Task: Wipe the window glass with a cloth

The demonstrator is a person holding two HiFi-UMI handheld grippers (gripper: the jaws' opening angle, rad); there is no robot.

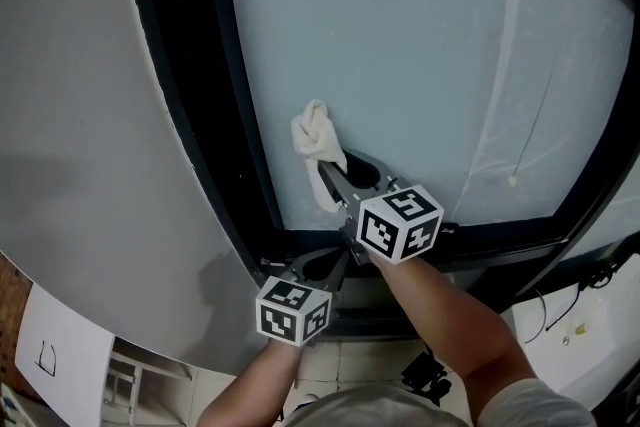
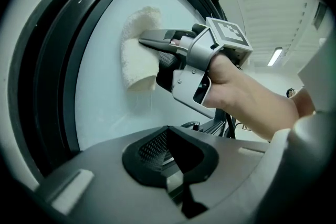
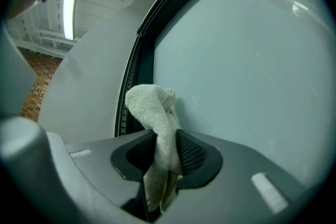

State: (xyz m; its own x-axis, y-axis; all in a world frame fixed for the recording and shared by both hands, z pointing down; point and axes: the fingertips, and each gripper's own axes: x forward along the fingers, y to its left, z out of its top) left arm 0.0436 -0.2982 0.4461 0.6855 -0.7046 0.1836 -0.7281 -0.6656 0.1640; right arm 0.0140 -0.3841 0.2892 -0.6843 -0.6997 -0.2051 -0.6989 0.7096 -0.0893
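Against the lower left part of the window glass point(image 1: 430, 65), close to the black frame point(image 1: 200, 115), we hold the cloth point(image 1: 315, 140) in our right gripper point(image 1: 335, 180). Its jaws are closed tight on the cloth's lower folds, so the bunched top sticks out ahead of them and looks to be touching the pane. Our left gripper point(image 1: 325, 267) hangs lower, by the bottom of the frame, with its jaws brought together and nothing between them.

To wipe well, we judge that we should lean the bunched end flat on the glass, so that towel rather than jaw tips meets the pane. We would then lead it in long, overlapping passes from the frame's edge across the wide stretch up and to the right. Only a narrow fold sits between the jaws, so sideways drag could tug the cloth loose, and light, even pressure seems wiser than a hard push. We think the left gripper is best kept clear of the sweep.
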